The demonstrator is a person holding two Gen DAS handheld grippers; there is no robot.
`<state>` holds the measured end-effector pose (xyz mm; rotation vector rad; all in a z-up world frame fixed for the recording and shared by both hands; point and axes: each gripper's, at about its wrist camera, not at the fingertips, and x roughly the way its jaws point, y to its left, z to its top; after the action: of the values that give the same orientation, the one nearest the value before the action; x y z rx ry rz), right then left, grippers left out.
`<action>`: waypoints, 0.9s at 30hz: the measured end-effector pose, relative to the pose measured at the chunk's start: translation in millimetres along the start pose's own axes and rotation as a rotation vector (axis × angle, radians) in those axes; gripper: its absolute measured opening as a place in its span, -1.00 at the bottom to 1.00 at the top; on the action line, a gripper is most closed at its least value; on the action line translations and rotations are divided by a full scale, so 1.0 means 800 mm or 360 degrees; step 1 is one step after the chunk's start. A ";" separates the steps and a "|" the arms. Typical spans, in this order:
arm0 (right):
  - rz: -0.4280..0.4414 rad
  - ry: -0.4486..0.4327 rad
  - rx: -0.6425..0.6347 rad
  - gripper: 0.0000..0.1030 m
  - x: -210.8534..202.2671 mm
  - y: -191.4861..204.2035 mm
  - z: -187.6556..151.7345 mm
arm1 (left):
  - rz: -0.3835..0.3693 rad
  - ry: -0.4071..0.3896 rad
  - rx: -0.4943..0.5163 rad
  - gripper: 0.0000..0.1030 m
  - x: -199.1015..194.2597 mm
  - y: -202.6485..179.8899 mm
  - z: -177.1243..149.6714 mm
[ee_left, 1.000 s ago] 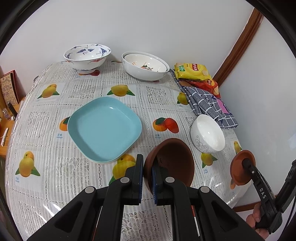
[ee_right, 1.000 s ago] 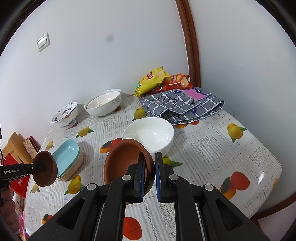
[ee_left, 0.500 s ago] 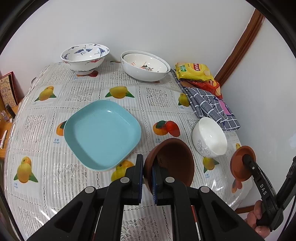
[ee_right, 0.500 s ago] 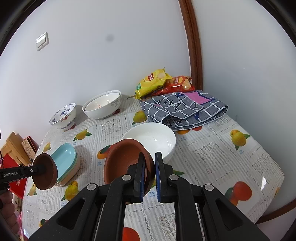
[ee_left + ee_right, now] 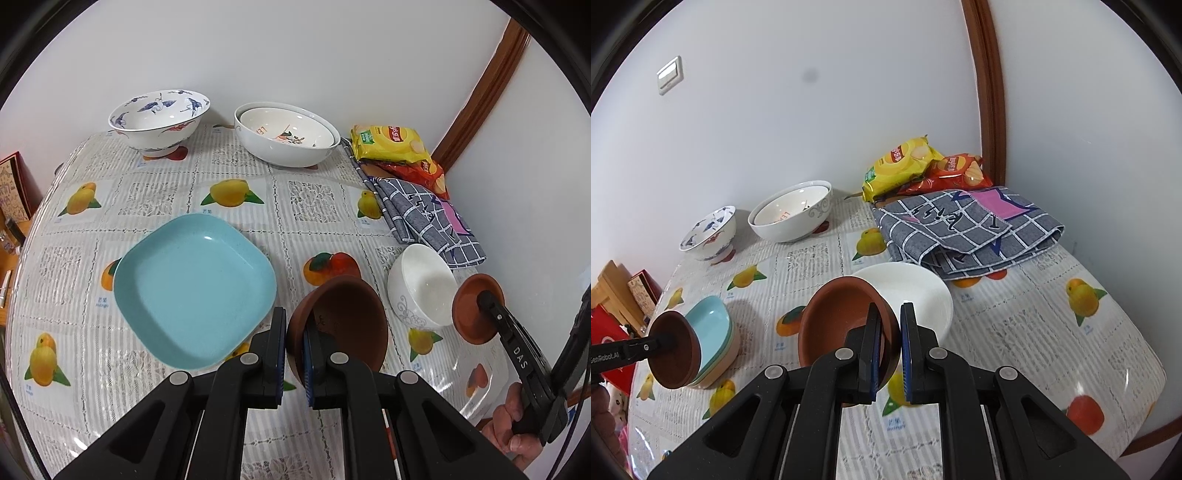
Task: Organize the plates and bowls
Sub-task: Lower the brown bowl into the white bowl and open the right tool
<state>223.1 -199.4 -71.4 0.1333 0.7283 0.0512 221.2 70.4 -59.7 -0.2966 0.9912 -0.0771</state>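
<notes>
Left wrist view: the left tool (image 5: 293,354) is clamped on the rim of a brown clay bowl (image 5: 343,325), held above the desk (image 5: 314,199) between the light blue square plate (image 5: 194,291) and the small white bowl (image 5: 423,286).

Right wrist view: the right tool (image 5: 888,354) is clamped on a second brown clay bowl (image 5: 838,317), just in front of the small white bowl (image 5: 916,299) near the desk's right edge.

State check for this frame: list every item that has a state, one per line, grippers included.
Left gripper: shut on left brown bowl, lifted, tilted.
Right gripper: shut on right brown bowl, lifted, tilted.
Blue plates: stacked, empty.
Small white bowl: upright, empty.
Large white bowls: nested.
Crane-pattern bowl: upright.
Checked cloth: folded.
Chip bags: unopened, as far as visible.
</notes>
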 end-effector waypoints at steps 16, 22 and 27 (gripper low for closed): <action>-0.0063 0.0185 -0.0042 -0.81 0.095 -0.010 0.017 | -0.0009 0.0045 0.0037 -0.84 0.057 -0.016 0.035; -0.0089 0.0269 -0.0078 -0.81 0.119 -0.010 0.013 | -0.0029 0.0069 0.0041 -0.84 0.075 -0.020 0.037; -0.0112 0.0319 -0.0092 -0.80 0.132 -0.012 0.010 | -0.0047 0.0095 0.0046 -0.84 0.087 -0.023 0.036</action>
<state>307.5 -200.2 -136.5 0.0473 0.9301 0.0187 284.7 45.1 -96.7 -0.2838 1.0442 -0.1277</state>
